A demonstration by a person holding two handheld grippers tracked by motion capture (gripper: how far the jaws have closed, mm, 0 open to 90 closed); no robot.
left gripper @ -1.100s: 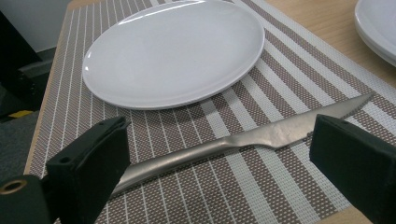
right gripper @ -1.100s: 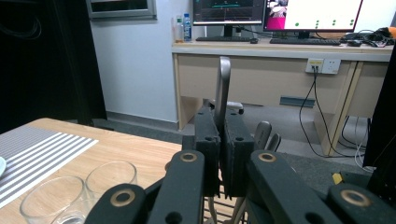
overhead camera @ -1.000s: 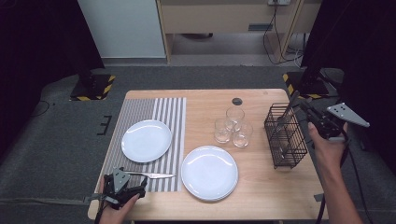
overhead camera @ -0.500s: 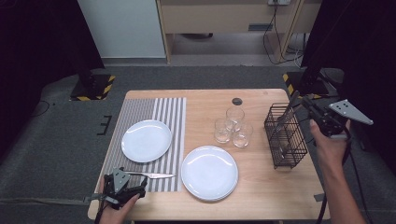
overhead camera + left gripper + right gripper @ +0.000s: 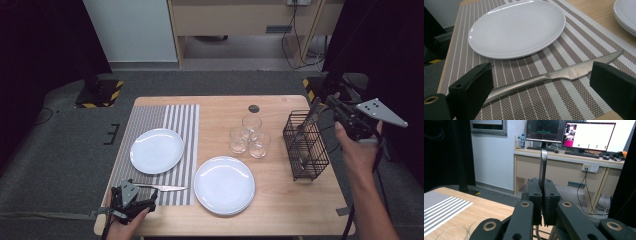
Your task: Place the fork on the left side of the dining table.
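Standing by the table, I take the wire basket point(image 5: 305, 146) at the right side as my landmark: the right gripper point(image 5: 334, 106) hovers just above and beside its far rim, its jaws pressed together on the handle of a metal utensil point(image 5: 306, 120), whose lower end reaches down inside the basket. In the right gripper view that handle point(image 5: 543, 165) stands up thin between the two pads, held by a narrow strip of metal, so my worry is that it could pivot or slip if the hand tilts, and the head could snag on the basket wires as it comes up; a snag might drag the light basket along or tip it toward the three glasses point(image 5: 248, 136) standing just to its left. What kind of utensil it is I cannot tell; the end inside the basket is too small to read. Well to the left of the basket, past the two white plates point(image 5: 224, 184), the left gripper point(image 5: 131, 200) rests low at the near corner of the striped placemat point(image 5: 171, 119) with its jaws spread wide. A table knife point(image 5: 554, 75) lies flat on the mat between those jaws, untouched, its blade pointing toward the basket side. If the jaws close from here, I judge the slim, smooth handle could squirt sideways or be pinched together with the mat weave, rucking the mat and nudging the far plate point(image 5: 517, 27) beside it.
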